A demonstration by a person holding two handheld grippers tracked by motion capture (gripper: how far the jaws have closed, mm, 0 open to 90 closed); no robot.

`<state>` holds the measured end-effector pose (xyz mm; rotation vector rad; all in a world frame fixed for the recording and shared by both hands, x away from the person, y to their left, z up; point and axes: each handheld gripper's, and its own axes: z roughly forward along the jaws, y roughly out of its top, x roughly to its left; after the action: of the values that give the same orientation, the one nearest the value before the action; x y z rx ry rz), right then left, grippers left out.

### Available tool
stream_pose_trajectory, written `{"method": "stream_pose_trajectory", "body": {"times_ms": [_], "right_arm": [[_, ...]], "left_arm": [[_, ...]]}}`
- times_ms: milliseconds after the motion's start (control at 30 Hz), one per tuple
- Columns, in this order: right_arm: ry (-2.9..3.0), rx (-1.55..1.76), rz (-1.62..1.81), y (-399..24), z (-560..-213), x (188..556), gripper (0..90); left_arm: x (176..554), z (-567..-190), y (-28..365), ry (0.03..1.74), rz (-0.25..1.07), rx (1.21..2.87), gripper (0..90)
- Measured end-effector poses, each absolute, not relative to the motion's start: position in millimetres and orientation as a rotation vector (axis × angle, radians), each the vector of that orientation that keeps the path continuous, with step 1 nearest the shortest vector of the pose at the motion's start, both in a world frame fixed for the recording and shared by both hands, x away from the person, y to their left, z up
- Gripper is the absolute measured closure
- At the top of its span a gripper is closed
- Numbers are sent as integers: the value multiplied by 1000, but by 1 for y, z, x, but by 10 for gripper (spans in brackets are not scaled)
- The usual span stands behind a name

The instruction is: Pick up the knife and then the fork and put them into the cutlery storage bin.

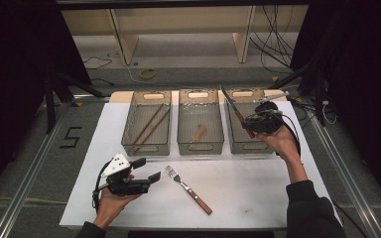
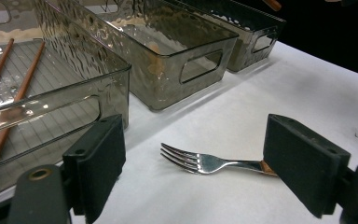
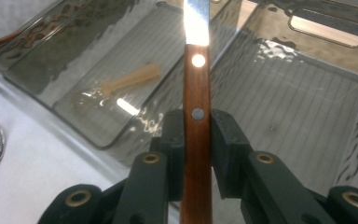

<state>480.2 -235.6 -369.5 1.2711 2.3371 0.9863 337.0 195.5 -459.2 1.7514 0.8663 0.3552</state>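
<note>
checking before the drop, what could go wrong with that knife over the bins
1. The right gripper clamps the knife only by its wooden handle, blade up and tilted; it could pivot or slip.
2. The knife hangs near the right bin's left wall, so it might land in the middle bin or catch the rim.
3. The fork lies between the left gripper's open jaws, easy to nudge.

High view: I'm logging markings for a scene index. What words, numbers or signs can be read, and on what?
"5": a large black numeral marked on the grey floor left of the table.
Nothing else is readable: no lettering shows on the three bins, the fork, the knife or either gripper.
</note>
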Motion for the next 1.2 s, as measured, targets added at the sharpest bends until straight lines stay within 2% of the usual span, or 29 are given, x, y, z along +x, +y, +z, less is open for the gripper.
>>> {"method": "stream_pose_trajectory", "body": {"times_ms": [1200], "right_arm": [[2267,1505,845,-246,-391,516,767]], "left_arm": [[337,-460,196,867,354,1750,200]]}}
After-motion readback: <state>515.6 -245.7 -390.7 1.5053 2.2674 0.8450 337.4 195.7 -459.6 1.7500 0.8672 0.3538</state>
